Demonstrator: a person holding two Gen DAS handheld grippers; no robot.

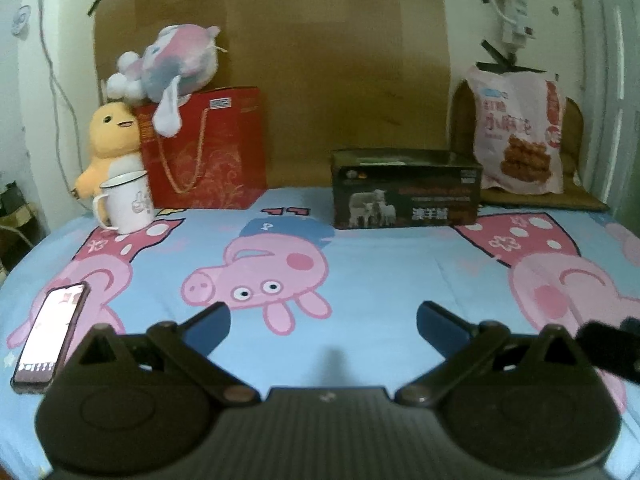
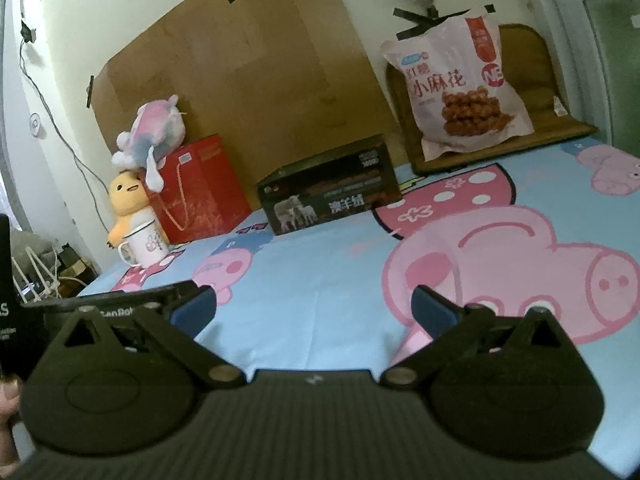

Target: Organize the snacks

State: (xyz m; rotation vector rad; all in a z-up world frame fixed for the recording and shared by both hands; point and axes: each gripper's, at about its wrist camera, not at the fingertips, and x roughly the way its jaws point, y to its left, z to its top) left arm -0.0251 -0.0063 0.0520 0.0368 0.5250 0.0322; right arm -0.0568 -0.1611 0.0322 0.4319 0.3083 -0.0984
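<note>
Right wrist view shows the snack bag (image 2: 460,88) best: one pink pouch of fried twists, propped upright against a brown cushion (image 2: 536,72) at the far right corner of the bed (image 2: 320,280). I judge it light, puffy and crinkly, with brittle contents that a hard squeeze would crush, and slick film that could slip, so I would pinch the flat sealed top edge or an upper corner, not the belly.

Just left of it, along the far edge, lies one dark box (image 2: 328,188) printed with sheep; stiff and flat-sided, probably heavier, best taken across its short width. Whether it holds food I cannot tell.

Further left stand one red gift bag (image 2: 200,188), two plush toys, a pink one (image 2: 154,132) on top of the bag and a yellow one (image 2: 128,204) beside it, and one white mug (image 2: 146,246). One phone (image 1: 50,336) lies near the left front edge.

My right claw (image 2: 314,310) and left claw (image 1: 324,326) are both spread wide, nothing between the pads, well short of the snacks.
</note>
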